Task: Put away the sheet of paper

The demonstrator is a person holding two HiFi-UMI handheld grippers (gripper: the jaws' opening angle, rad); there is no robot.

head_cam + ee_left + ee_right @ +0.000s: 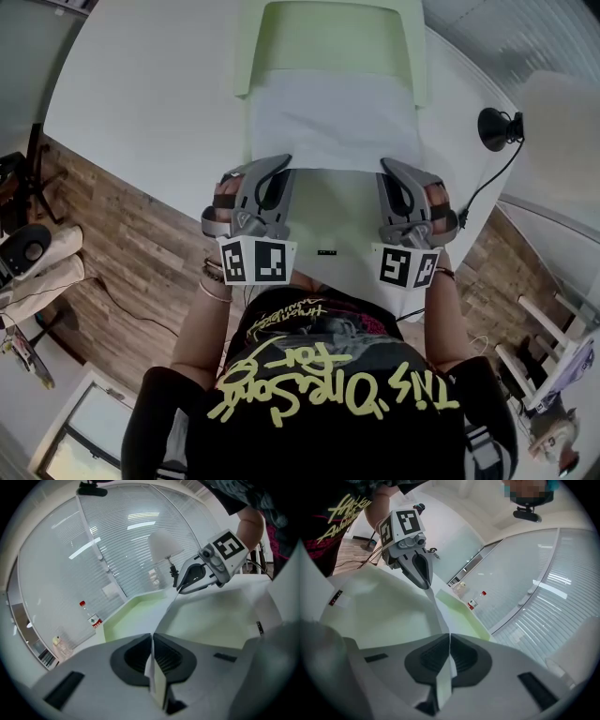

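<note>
The left gripper (152, 644) is pressed shut on the near left corner of the sheet of paper (328, 122), which stretches ahead of it over a pale green folder (328, 37) on the white table (141, 94), while the right gripper (449, 644) pinches the near right corner.

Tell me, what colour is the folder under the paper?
Pale green. The folder shows best in the head view, past the white paper.
</note>
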